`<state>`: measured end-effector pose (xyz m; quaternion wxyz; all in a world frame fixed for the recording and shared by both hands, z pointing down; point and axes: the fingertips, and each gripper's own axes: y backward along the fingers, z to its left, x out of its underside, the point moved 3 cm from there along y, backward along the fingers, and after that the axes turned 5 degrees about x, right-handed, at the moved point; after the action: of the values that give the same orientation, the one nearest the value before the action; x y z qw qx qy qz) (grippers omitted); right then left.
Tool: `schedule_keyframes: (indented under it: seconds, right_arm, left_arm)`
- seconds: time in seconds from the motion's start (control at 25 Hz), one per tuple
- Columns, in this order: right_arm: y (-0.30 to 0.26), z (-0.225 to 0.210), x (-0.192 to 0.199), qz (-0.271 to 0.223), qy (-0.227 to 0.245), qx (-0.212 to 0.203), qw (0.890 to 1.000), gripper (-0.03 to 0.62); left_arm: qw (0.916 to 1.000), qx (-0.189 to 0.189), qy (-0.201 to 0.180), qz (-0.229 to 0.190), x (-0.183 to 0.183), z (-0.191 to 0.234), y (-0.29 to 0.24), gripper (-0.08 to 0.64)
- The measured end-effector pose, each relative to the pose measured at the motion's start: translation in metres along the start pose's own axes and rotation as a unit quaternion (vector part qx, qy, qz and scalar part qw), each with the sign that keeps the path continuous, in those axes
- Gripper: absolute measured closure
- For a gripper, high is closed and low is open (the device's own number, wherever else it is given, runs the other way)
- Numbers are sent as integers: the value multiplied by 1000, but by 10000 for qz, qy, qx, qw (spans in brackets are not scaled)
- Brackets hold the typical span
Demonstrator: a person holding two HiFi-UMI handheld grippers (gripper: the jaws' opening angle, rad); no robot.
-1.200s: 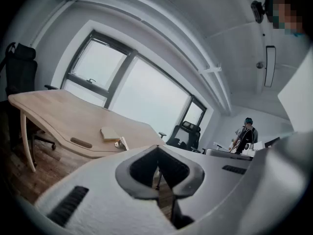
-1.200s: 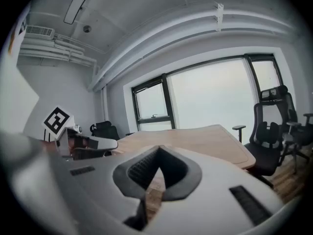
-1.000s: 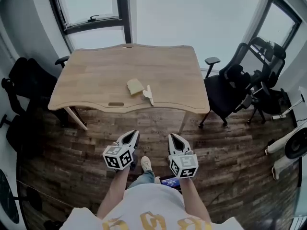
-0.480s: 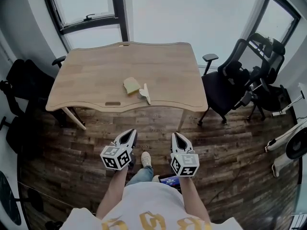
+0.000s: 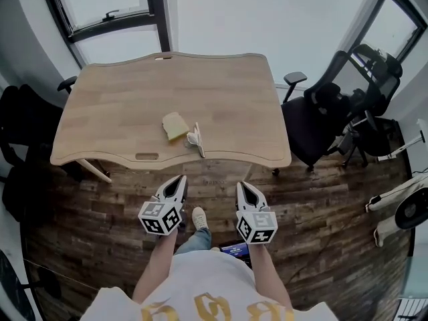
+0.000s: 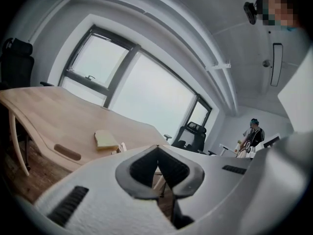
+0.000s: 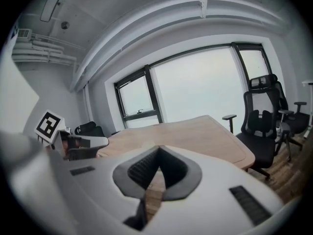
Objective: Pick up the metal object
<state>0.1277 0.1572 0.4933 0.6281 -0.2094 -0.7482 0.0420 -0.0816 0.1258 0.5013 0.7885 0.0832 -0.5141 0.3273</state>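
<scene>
While both tongs hang over the floor short of the desk, nothing is in hand yet. The left tongs have their jaws closed tip to tip with nothing between them, and the right tongs are the same. The metal object lies on the desk close to its near edge, at about 12 o'clock from the left tongs and well apart from both pairs. A yellow pad sits just beside it at its 10 o'clock; whether they touch I cannot tell.

To my eye the step in hand is the approach. Whichever pair goes in must spread its jaws before it comes down. The object looks thin and flat, its long part pointing to 6 o'clock, so I would come in low from the near edge and close across its narrow width. Stay off the pad, or it gets nipped along. Thin metal may skate on smooth wood, so close slowly and squarely.
</scene>
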Motion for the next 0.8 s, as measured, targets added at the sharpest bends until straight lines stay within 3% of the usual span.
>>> schedule_keyframes:
  seconds: [0.36, 0.8]
  right_arm:
    - [-121, -10, -39, 130, 50, 26, 9999, 581]
    - [-179, -7, -52, 169, 18, 181, 9997, 581]
  left_arm:
    - [9998, 159, 15, 113, -54, 68, -96, 541]
    - [9992, 266, 220, 211, -74, 116, -138, 541]
